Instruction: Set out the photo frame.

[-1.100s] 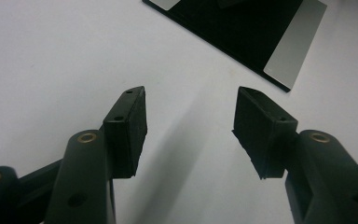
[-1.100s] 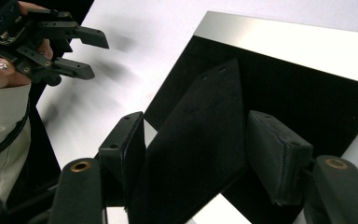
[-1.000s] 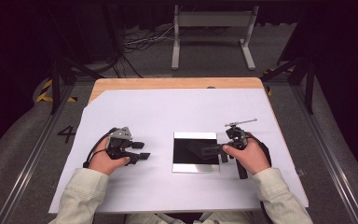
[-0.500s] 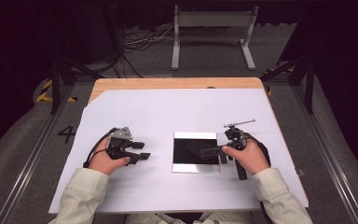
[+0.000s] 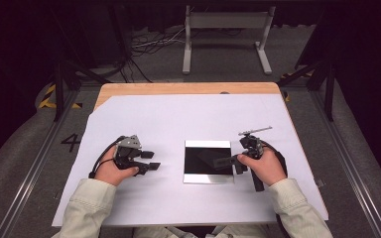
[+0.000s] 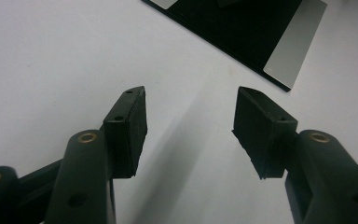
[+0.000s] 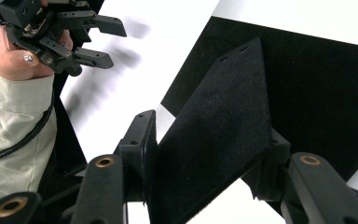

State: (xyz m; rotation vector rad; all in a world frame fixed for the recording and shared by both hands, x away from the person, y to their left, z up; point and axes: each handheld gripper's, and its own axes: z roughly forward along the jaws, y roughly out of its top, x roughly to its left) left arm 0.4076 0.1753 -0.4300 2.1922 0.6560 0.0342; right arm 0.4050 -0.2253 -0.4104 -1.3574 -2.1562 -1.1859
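Our right hand-held gripper has just been closing on a black felt piece, over the black square. Our left hand-held gripper waits open, farther away.

Right gripper jaws just closing – black felt-like plate wedged between them, tilted over the black square panel. Left gripper upper left, jaws apart, over white sheet.
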